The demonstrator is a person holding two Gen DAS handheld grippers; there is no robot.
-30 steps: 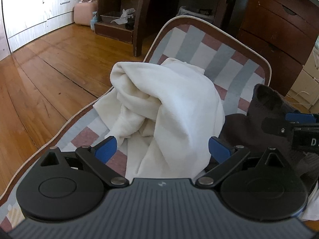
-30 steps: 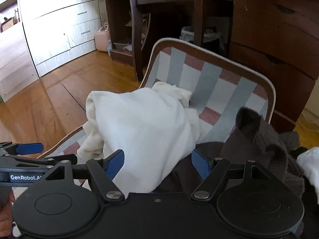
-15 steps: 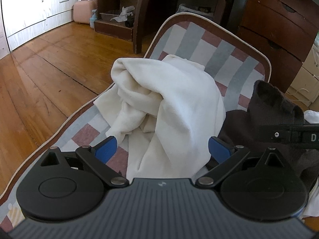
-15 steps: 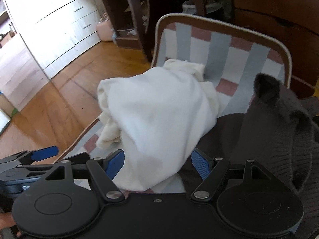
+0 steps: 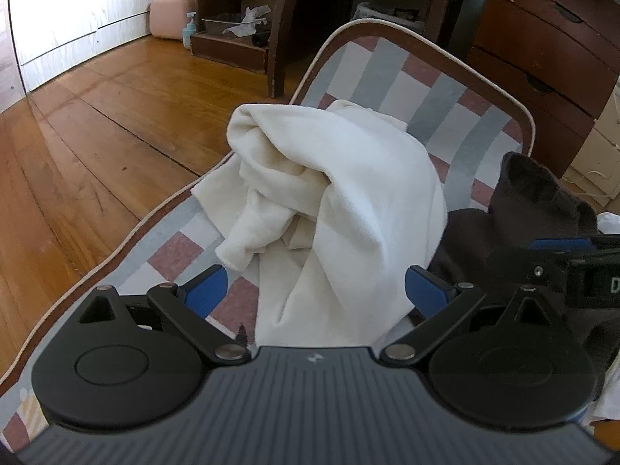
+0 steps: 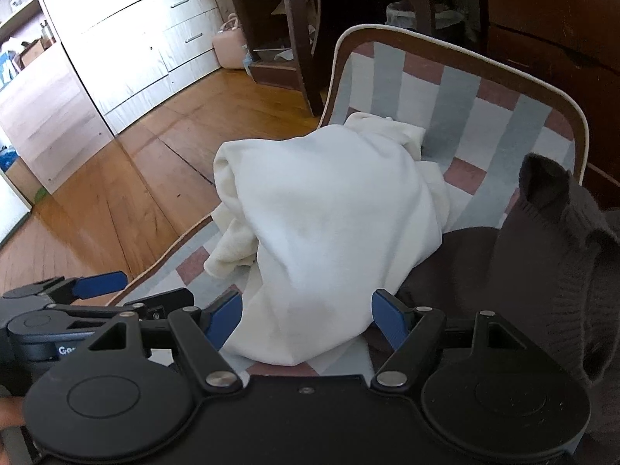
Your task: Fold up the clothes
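Observation:
A crumpled white garment lies in a heap on a checked mat; it also shows in the right wrist view. A dark brown knitted garment lies to its right, also in the right wrist view. My left gripper is open, its blue pads either side of the white garment's near end. My right gripper is open, likewise straddling the garment's near edge. The right gripper shows at the left view's right edge, and the left gripper at the right view's left edge.
The checked mat lies on a wooden floor. Dark wooden furniture stands behind the mat. White drawers and a pink case stand at the back left.
The right gripper has risen and tilted down over the white garment, then edged closer. The left gripper has shifted only slightly. Both stay open.

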